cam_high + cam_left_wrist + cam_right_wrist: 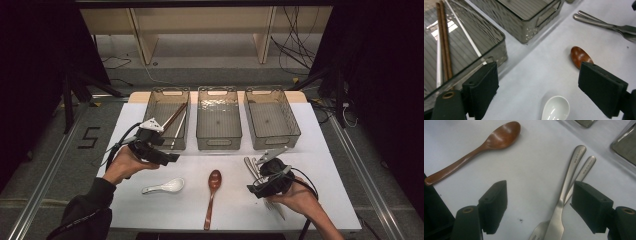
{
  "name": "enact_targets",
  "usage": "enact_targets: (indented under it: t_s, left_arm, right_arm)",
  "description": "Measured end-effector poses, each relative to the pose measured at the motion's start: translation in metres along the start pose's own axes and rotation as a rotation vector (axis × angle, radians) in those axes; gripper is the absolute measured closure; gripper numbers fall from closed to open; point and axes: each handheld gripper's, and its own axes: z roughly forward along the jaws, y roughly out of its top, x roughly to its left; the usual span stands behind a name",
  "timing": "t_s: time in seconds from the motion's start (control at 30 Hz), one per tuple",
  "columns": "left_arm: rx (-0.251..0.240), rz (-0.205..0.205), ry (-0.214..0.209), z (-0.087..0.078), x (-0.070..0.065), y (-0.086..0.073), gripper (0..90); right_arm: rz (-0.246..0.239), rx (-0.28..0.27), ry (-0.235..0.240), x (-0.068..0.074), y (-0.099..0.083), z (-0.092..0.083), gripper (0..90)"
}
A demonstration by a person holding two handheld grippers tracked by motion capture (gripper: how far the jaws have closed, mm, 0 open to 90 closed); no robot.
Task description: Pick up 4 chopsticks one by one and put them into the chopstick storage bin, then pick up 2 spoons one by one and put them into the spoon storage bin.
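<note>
Left gripper [537, 87] w/ jaws wide apart, nothing between the pads. Below them on the white table [534, 72]: white ceramic spoon [555, 108], bowl up, near bottom edge. Brown wooden spoon [580, 57] just beyond the right jaw. Clear bin [499, 47] at left holds brown chopsticks [444, 40] & white chopsticks [465, 33]. 2nd bin [529, 23] beside it. Metal cutlery [604, 23] top right.

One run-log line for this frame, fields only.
left gripper: open, empty | right gripper: open over metal forks | chopsticks in left bin | white spoon, wooden spoon on table
</note>
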Motion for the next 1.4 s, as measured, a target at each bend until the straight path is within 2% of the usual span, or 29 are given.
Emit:
enact_targets:
  t_s: [0.2, 0.57, 0.97, 1.23, 1.4]
  left_arm:
    - [0.021, 0.036, -0.011, 0.003, -0.006, -0.005, 15.3]
    - [0.091, 0.081, 0.010, 0.006, -0.012, -0.017, 15.3]
    - [0.239, 0.121, 0.001, 0.020, -0.014, -0.037, 15.4]
    - [0.321, 0.147, 0.010, 0.027, -0.010, -0.046, 15.8]
    - [0.364, 0.158, -0.004, 0.030, -0.008, -0.051, 17.4]
  right_arm:
    - [-0.009, -0.003, 0.004, 0.000, 0.000, 0.000, 29.6]
    - [-0.010, -0.004, 0.011, 0.000, 0.001, 0.001, 29.5]
    - [-0.014, -0.005, 0.014, -0.001, 0.002, 0.001, 29.4]
    - [-0.004, 0.000, 0.014, -0.001, 0.000, 0.001, 29.3]
    - [-0.011, 0.002, 0.012, -0.001, 0.000, 0.002, 29.3]
